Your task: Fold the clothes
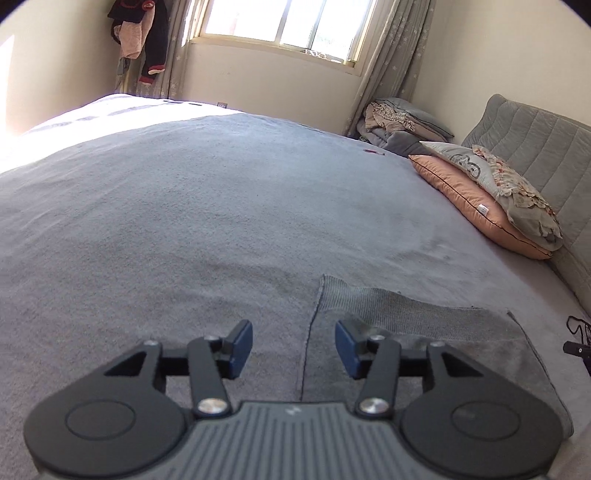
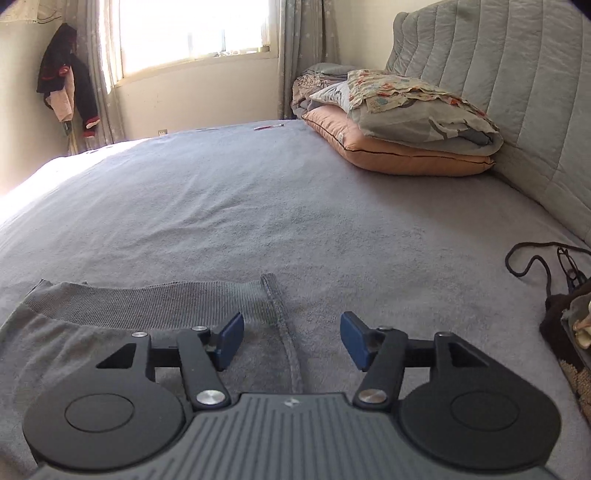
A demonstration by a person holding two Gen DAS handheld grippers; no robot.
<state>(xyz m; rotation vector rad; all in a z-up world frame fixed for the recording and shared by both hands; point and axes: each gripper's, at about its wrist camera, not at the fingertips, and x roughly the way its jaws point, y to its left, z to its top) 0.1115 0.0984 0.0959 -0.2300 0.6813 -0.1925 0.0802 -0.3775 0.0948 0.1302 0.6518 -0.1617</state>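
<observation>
So you're working on a big bed (image 1: 221,206) covered in a grey fleecy blanket, with a padded grey headboard (image 2: 498,74) along the right side and a sunlit window (image 1: 280,22) with starry curtains (image 1: 388,62) on the far wall. Stacked against the headboard there's an orange pillow (image 2: 388,155) with a grey pillow (image 2: 424,125) on top of it, plus a floral cloth draped over that. More rumpled bedding (image 1: 391,122) is piled in the far corner, and some dark and pink clothes (image 2: 62,88) hang by the wall left of the window. A small red pen-like thing (image 2: 269,127) lies way out on the far side of the bed, can't tell exactly what it is. There's a black cord (image 2: 532,262) looping near the right edge of the bed too. The thing you're folding, a grey knit sweater (image 1: 413,325), is lying flat on the bed right under you, ribbed band facing away. Your left tongs (image 1: 293,349) sit angled down over its left edge, jaws apart with nothing between them, right pad above the knit. Your right tongs (image 2: 291,341) tilt down over the sweater's right edge, also spread open and gripping nothing, with the thick seam running up between the pads.
</observation>
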